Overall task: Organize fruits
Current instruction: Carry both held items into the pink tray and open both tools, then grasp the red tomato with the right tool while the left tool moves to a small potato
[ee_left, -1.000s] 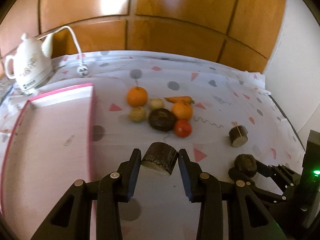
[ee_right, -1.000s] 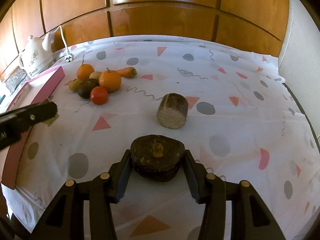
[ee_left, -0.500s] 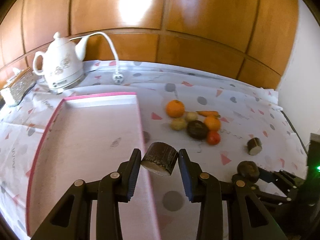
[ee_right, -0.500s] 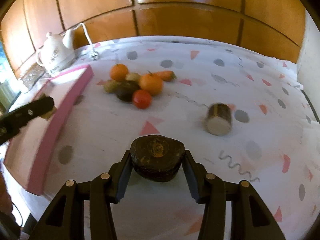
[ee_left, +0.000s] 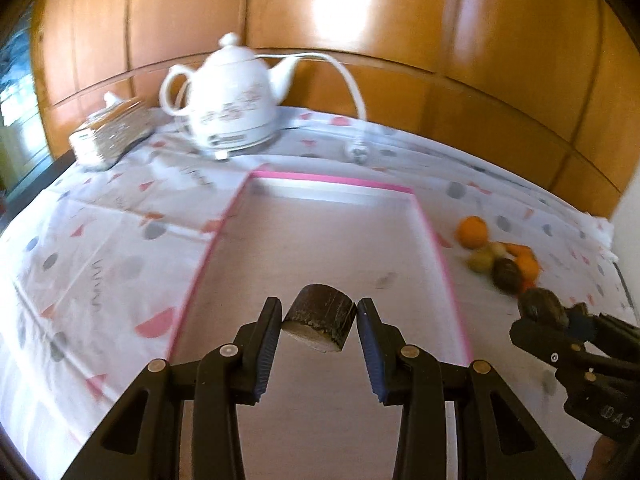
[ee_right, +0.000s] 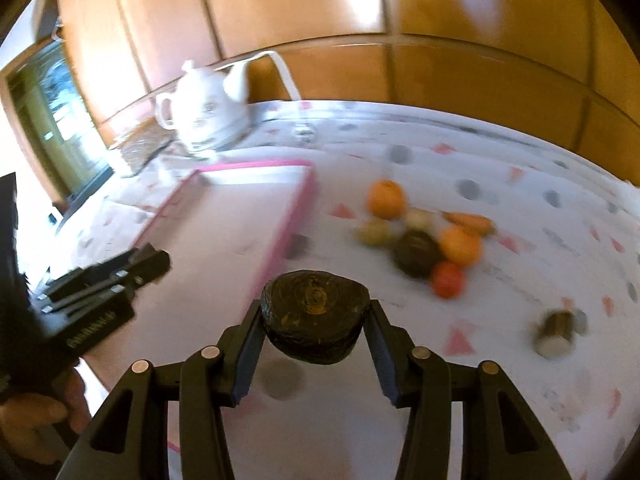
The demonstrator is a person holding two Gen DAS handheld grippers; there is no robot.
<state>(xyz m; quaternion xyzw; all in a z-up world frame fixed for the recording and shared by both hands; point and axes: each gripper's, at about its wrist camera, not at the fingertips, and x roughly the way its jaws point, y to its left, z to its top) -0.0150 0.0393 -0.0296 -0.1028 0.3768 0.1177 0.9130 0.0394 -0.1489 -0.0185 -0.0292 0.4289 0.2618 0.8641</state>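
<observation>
My left gripper point(ee_left: 318, 326) is shut on a short dark log piece point(ee_left: 320, 316) and hangs over the pink-rimmed tray point(ee_left: 332, 178). My right gripper point(ee_right: 316, 322) is shut on a dark round fruit point(ee_right: 314, 316), just right of the tray's pink edge point(ee_right: 296, 216); it also shows at the right of the left wrist view point(ee_left: 540, 312). A heap of oranges point(ee_right: 385, 199), a red fruit point(ee_right: 449, 279), a carrot point(ee_right: 470, 222) and a dark fruit point(ee_right: 416, 252) lies on the cloth to the right of the tray. Another log piece point(ee_right: 556, 334) lies further right.
A white teapot point(ee_left: 232, 100) with its cord and plug point(ee_left: 356, 152) stands behind the tray, beside a glittery box point(ee_left: 112, 132). Wooden panels close off the back, and a white wall bounds the right. A hand point(ee_right: 40, 412) holds the left gripper point(ee_right: 104, 284).
Both grippers have swung left with their loads. The left one went from the cloth beside the fruit heap to over the tray; the right one left the log piece behind and came up to the tray's edge.
</observation>
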